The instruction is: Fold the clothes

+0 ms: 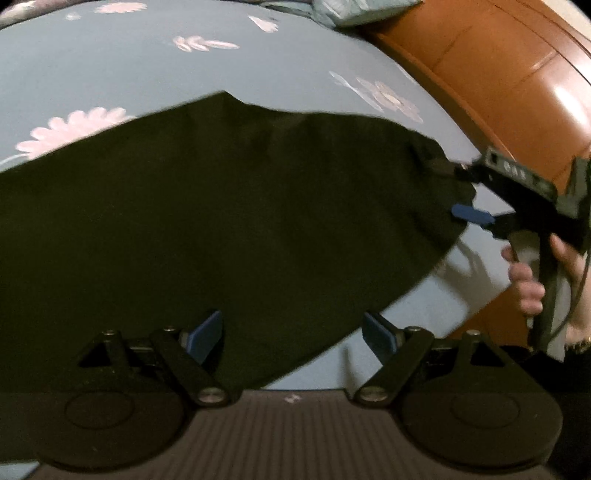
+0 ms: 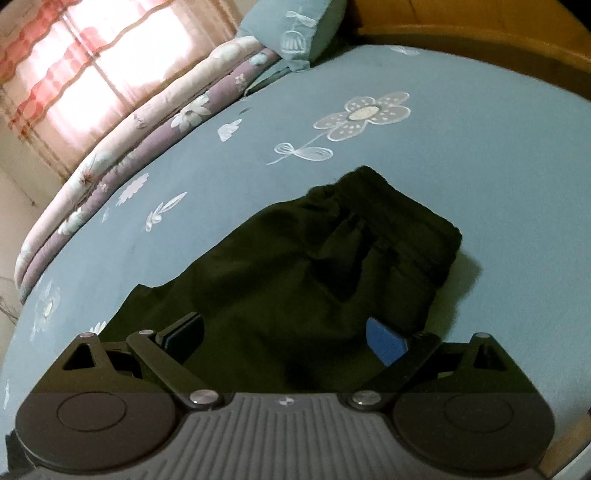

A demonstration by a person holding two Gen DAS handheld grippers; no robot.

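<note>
A dark garment (image 1: 229, 221) with an elastic waistband (image 2: 391, 206) lies flat on the blue flowered bed sheet (image 1: 147, 74). My left gripper (image 1: 291, 334) stands open just above the garment's near edge, its blue pads (image 1: 207, 336) wide apart and nothing pinched between them. In the right wrist view my right gripper (image 2: 284, 339) is open too, hovering over the cloth with the fabric below the gap. The left wrist view shows the right gripper (image 1: 466, 194) at the garment's right corner, held by a person's hand (image 1: 528, 280), its fingers on either side of the cloth edge.
A wooden bed frame (image 1: 498, 74) curves along the right side. A blue pillow (image 2: 295, 33) and a rolled floral quilt (image 2: 147, 125) lie at the far side of the bed. A bright curtained window (image 2: 92, 55) is beyond the quilt.
</note>
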